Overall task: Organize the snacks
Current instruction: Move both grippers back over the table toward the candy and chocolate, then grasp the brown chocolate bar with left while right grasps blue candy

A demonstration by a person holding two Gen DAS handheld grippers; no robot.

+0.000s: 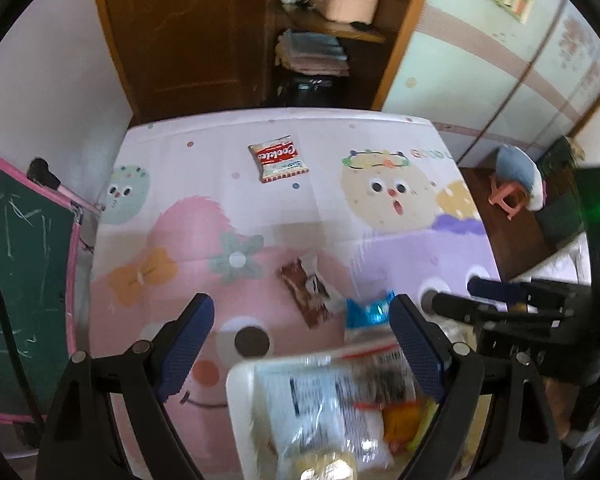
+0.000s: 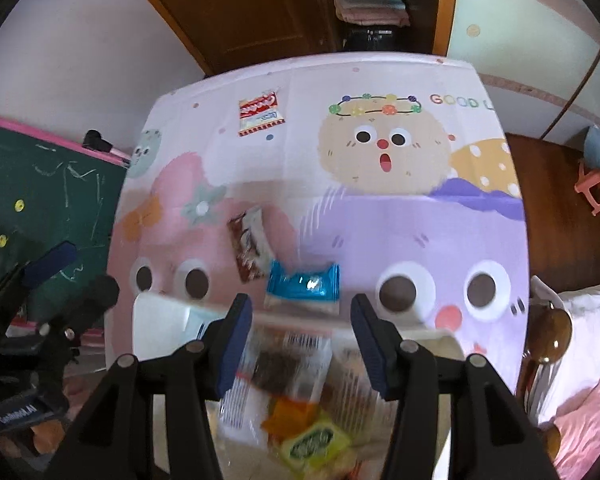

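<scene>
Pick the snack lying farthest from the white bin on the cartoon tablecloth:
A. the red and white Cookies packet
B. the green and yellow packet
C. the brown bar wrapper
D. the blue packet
A. The Cookies packet lies alone near the table's far edge, while the brown bar wrapper and blue packet lie close to the white bin.
</scene>
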